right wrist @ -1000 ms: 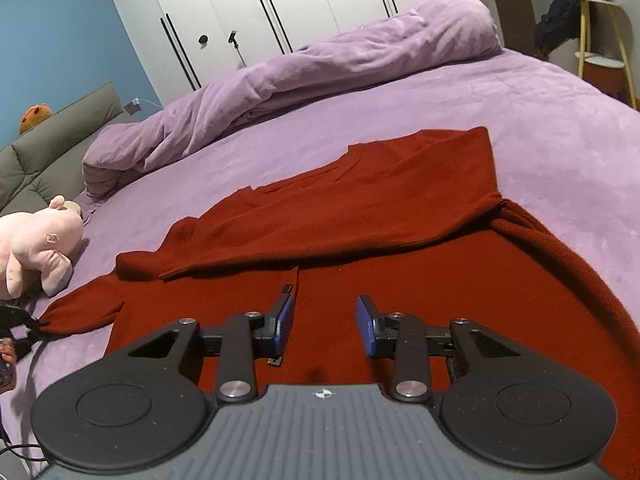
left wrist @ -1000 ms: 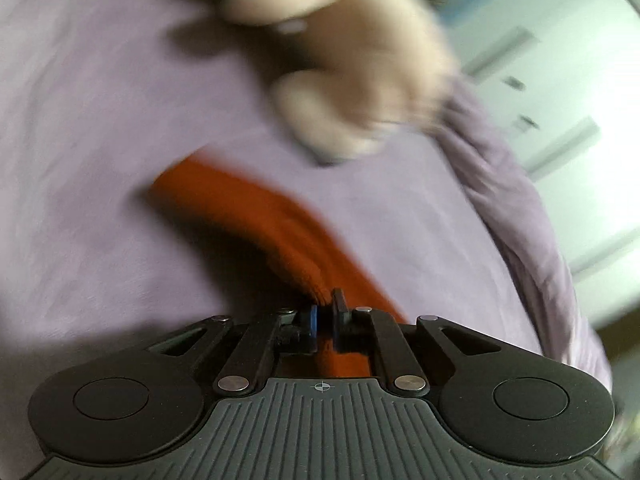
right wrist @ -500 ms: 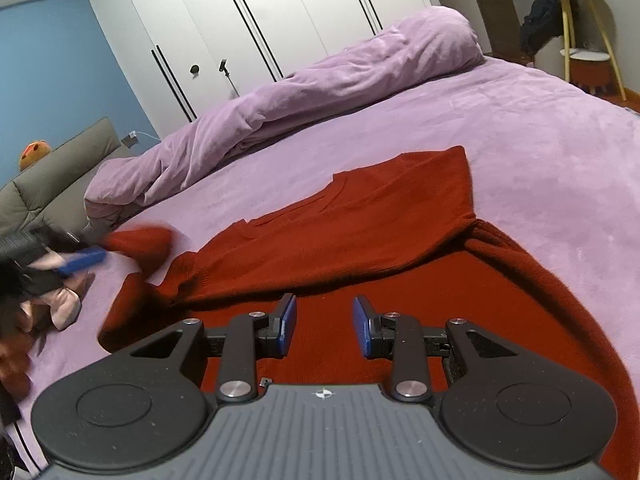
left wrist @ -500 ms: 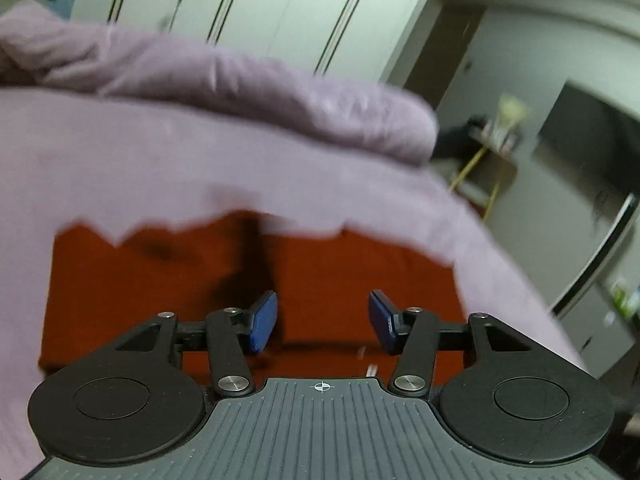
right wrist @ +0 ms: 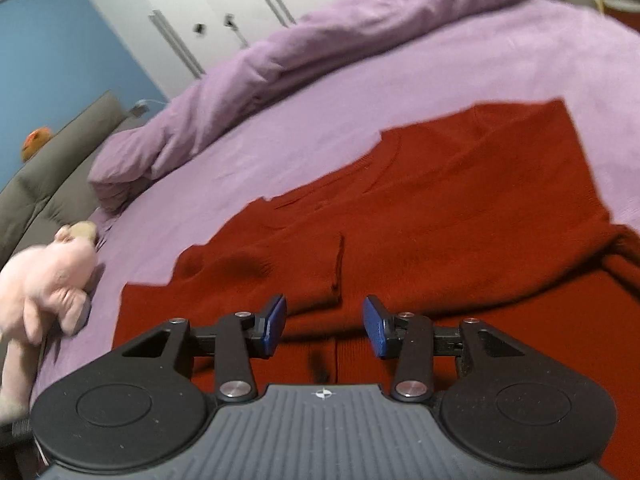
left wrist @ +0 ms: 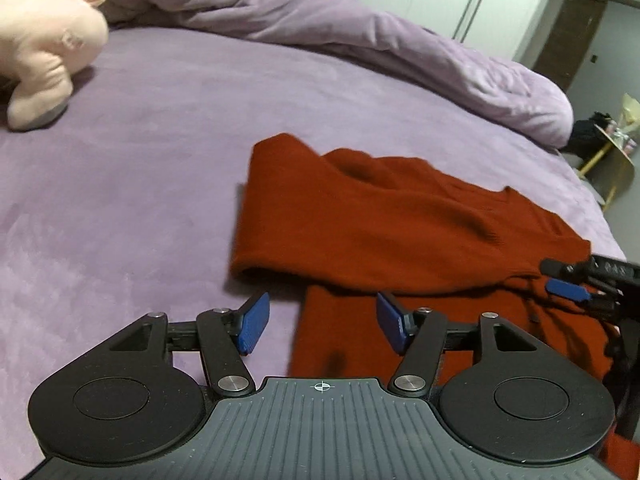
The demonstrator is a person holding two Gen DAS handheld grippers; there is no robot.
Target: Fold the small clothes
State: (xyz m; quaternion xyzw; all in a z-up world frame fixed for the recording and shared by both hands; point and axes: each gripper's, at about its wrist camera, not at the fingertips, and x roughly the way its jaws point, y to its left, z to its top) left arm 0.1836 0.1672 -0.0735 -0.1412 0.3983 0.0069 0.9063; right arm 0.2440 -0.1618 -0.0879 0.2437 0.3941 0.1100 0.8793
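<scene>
A rust-red knit sweater lies flat on the purple bed, its left sleeve folded across the body. In the right wrist view the same sweater fills the middle, the sleeve cuff resting on top. My left gripper hovers over the sweater's near left edge, jaws opening, nothing between them. My right gripper hovers over the sweater's lower body, jaws also opening and empty. The right gripper's fingertips show at the right edge of the left wrist view.
A pink plush toy lies on the bed to the left, also the plush toy in the right wrist view. A bunched purple duvet runs along the far side. White wardrobes and a grey headboard stand behind.
The left gripper, shut on the red sleeve a second ago, carried it over the sweater, let go and opened. The right gripper moved in closer over the sweater and widened.
</scene>
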